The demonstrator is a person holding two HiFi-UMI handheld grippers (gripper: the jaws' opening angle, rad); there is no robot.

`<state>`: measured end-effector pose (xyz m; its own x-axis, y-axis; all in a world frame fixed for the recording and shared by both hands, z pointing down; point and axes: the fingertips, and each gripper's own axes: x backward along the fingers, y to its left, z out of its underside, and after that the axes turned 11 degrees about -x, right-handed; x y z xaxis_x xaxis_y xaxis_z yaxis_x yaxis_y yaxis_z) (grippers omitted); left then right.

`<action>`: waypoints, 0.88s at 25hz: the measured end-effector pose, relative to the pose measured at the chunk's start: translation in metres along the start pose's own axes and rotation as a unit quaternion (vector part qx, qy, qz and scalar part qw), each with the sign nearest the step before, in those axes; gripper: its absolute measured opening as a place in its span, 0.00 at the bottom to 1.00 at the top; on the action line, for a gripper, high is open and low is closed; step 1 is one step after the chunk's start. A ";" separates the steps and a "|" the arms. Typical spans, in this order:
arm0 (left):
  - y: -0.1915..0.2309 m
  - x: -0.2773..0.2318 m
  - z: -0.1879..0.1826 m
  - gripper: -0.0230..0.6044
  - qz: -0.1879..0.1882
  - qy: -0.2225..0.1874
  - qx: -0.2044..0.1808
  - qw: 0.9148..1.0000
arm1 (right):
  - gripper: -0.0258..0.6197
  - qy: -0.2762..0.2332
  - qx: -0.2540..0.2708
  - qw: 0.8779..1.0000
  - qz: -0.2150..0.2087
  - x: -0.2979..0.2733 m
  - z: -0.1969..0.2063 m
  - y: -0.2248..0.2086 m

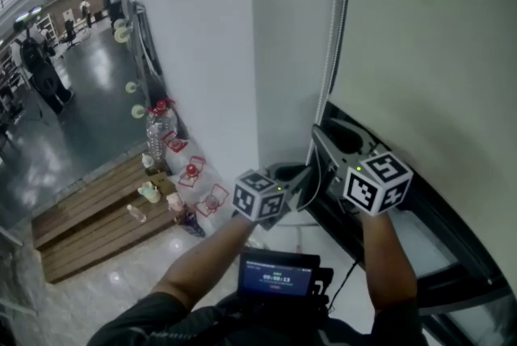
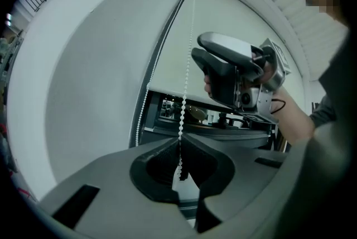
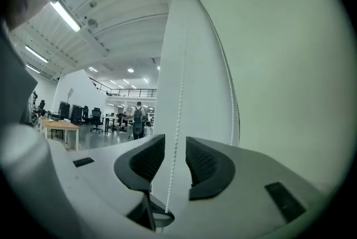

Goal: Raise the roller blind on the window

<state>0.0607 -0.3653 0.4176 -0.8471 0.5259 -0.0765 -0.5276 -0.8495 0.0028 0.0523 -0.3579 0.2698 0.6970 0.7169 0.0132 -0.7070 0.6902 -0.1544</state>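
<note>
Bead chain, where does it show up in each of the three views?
Head view: chain runs down upper centre, beside the blind.
Left gripper view: chain at centre, pinched in shut jaws.
Right gripper view: chain at centre, between open jaws.
Shared landmark: the blind.

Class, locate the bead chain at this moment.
In the left gripper view the bead chain hangs along the blind's left edge, pinched in the left gripper; it also passes between the right gripper's open jaws.
</note>
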 end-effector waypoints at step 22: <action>0.015 0.013 -0.123 0.20 -0.058 -0.056 -0.085 0.993 | 0.06 -0.014 -0.034 0.999 -0.040 -0.013 -0.012 0.008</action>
<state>0.0499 -0.3763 0.2939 -0.7882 0.6138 0.0444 -0.6115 -0.7729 -0.1693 0.0394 -0.3629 0.2569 0.7464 0.6631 0.0565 -0.6387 0.7377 -0.2187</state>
